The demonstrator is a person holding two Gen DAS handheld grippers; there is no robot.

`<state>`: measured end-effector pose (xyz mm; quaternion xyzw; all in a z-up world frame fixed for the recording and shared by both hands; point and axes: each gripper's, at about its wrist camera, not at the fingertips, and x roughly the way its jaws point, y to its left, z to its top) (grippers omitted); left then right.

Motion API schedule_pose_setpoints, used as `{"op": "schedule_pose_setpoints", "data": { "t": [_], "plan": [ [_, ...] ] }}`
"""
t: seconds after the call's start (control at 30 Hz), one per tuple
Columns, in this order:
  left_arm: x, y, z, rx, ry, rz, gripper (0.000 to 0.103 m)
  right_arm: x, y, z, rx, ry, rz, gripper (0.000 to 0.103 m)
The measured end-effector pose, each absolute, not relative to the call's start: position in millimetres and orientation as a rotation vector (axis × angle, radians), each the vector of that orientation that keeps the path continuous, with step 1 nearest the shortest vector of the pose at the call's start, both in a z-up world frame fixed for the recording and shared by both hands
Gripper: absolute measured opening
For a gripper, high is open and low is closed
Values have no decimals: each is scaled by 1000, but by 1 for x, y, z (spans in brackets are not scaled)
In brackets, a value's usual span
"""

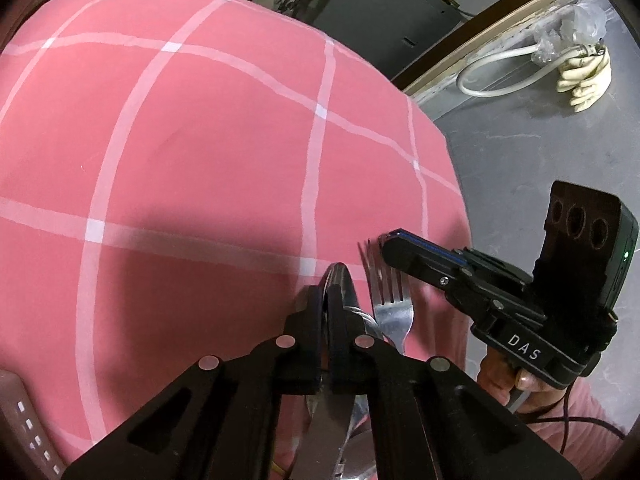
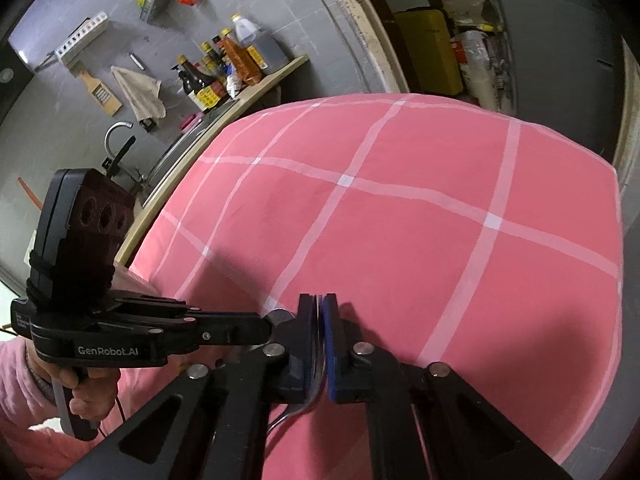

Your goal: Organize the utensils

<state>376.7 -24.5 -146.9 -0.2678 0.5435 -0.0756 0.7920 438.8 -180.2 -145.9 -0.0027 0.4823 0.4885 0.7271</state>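
While both grippers sit low over the near edge of the pink checked tablecloth (image 1: 208, 152), each one is pressed together on a piece of cutlery. In the left wrist view the left gripper (image 1: 329, 280) pinches a rounded steel piece, seemingly a spoon (image 1: 352, 304), edge-on between its pads, the bowl poking out past the tips. Just right of that spoon lies or hangs the fork (image 1: 390, 304), tines pointing away across the cloth, with the right gripper (image 1: 386, 240) reaching in from the right toward the tines; from this angle the contact is not clear.

The right wrist view settles it: the right gripper (image 2: 320, 300) is clamped on a thin steel strip, the fork (image 2: 304, 404), whose handle curves out below the pads toward the near edge of the cloth. The left gripper (image 2: 276, 316) comes in from the left there, its tip beside the right one, and a hand (image 2: 84, 396) holds its grip.

Both utensils are judged stiff, light and slick polished metal, so a thin edge-on pinch could swivel or slide; a hold across the flat of the handle, near the neck, should be steadier. No tray or holder for them shows in either view.
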Motion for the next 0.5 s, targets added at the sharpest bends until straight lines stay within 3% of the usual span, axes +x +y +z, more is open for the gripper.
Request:
{"op": "schedule_pose_setpoints", "data": {
  "t": [0.3, 0.5],
  "plan": [
    [375, -30, -136, -538, 1148, -149, 0, 428, -191, -144, 23, 1058, 999, 5],
    [362, -40, -101, -403, 1025, -69, 0, 412, -204, -122, 51, 959, 901, 3]
  ]
}}
